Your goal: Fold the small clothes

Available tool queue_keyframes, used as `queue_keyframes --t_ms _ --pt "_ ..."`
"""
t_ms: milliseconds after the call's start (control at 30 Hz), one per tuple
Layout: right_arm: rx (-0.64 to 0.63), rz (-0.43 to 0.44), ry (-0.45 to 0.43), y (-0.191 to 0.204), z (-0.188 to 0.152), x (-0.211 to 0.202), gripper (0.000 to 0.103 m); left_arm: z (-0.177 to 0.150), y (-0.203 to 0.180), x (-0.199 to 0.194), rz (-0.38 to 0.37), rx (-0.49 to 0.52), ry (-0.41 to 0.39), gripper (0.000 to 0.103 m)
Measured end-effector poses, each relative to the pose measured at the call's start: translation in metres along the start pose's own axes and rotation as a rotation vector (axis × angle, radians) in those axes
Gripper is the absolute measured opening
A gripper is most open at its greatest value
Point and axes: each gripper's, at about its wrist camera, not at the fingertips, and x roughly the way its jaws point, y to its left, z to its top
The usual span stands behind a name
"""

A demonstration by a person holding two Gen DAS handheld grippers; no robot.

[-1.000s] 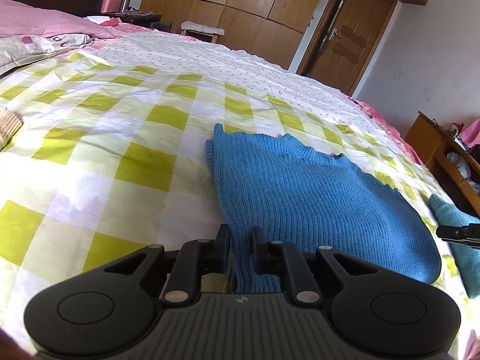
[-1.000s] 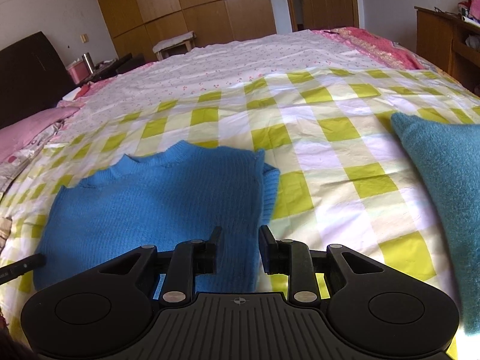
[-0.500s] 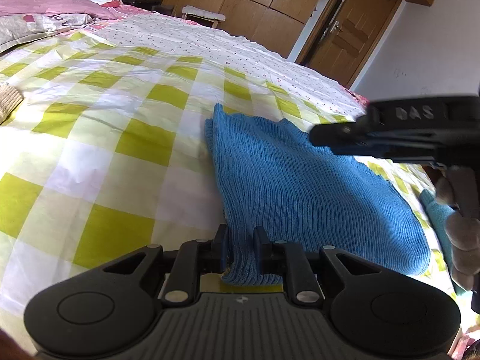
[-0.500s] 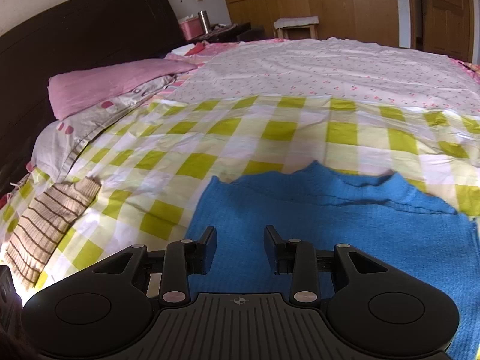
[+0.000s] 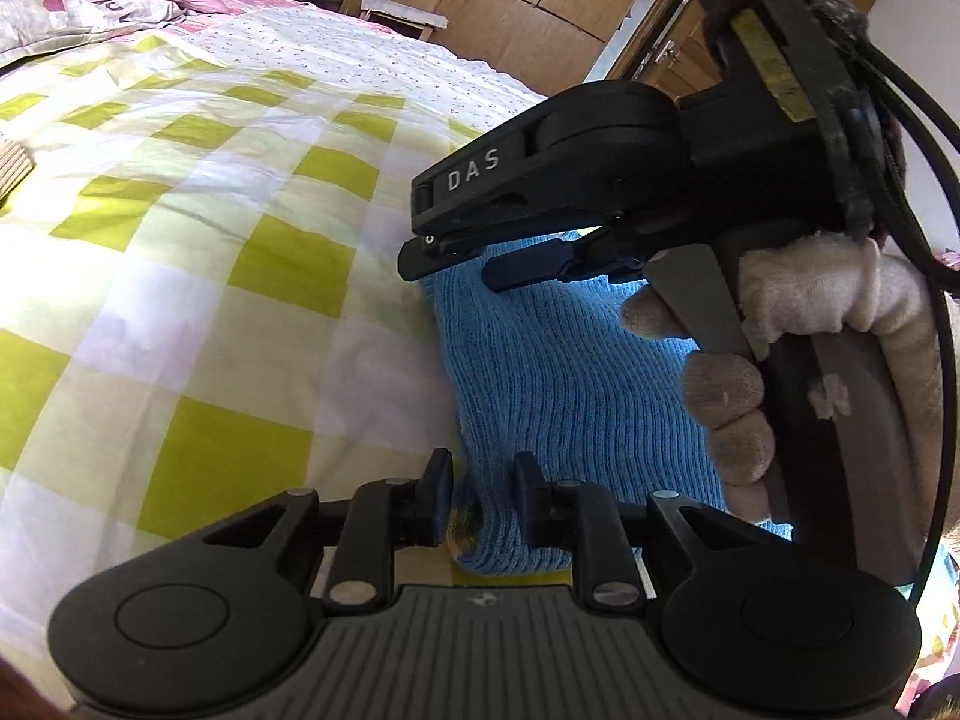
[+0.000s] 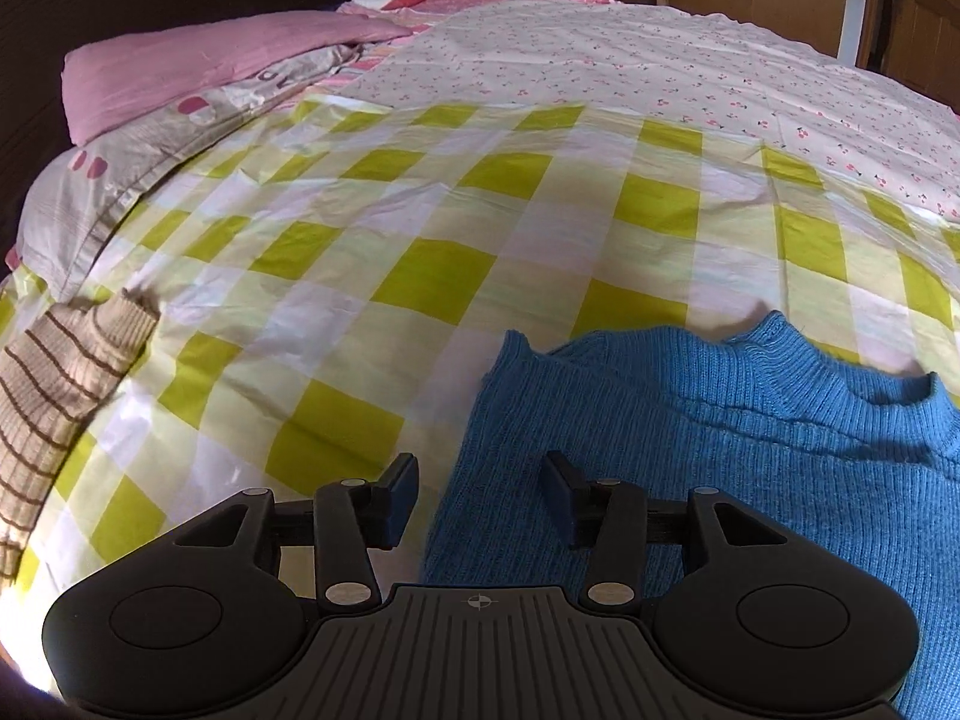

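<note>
- Swinging across since a second ago, the right gripper (image 5: 456,255) now hangs over the far left corner of the blue sweater (image 6: 690,450), filling the upper right of the left wrist view where only bedding showed before.
- Its jaws stand apart and hold nothing; in its own view they straddle the sweater's left edge near the shoulder, one finger over the checked bedsheet (image 6: 420,276), the other over the knit.
- The left gripper (image 5: 478,489) is where it was, its jaws pinching the near left hem corner of the sweater, a ridge of blue knit bunched between them.
- The sweater lies on the bed, mostly flat, neckline at the far end, sides seemingly turned in.
- Judged from this, the fold is only begun: one corner is held, the second not yet taken, and the main fold remains.
- A striped beige garment (image 6: 54,396) lies to the left, well apart, near the pink pillow (image 6: 210,66).
</note>
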Motion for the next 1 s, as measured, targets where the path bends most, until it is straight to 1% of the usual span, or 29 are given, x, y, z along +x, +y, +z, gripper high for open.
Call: queue_keyframes --t_ms 200,233,267,333,367,433,500,833,1000 --pt "-0.125 -0.092 0.007 0.019 -0.003 0.015 0.045 -0.001 -0.001 0.001 -0.002 0.003 -0.006 0.032" --pt "-0.140 -0.102 0.006 0.021 -0.004 0.016 0.044 -0.002 -0.002 0.001 -0.001 0.002 -0.008 0.033" --pt "-0.152 -0.113 0.005 0.022 -0.004 0.017 0.041 -0.003 -0.001 0.001 -0.001 0.001 -0.009 0.033" --pt "-0.161 -0.128 0.004 0.020 -0.003 0.015 0.027 -0.005 -0.002 0.001 -0.003 0.003 -0.012 0.036" --pt "-0.151 -0.121 0.003 0.016 -0.003 0.014 0.024 -0.005 -0.003 0.001 -0.005 0.004 -0.014 0.036" --pt "-0.117 -0.099 0.002 0.006 -0.001 0.009 0.013 -0.006 -0.004 0.001 -0.009 0.007 -0.018 0.039" --pt "-0.069 -0.068 -0.004 -0.004 0.000 0.004 0.011 -0.008 -0.005 0.001 -0.005 0.010 -0.024 0.041" --pt "0.009 0.030 -0.074 -0.027 0.000 -0.032 0.010 -0.020 -0.014 0.007 0.018 0.036 -0.084 0.054" --pt "0.049 0.068 -0.103 -0.039 -0.001 -0.048 0.010 -0.027 -0.022 0.011 0.031 0.053 -0.100 0.057"
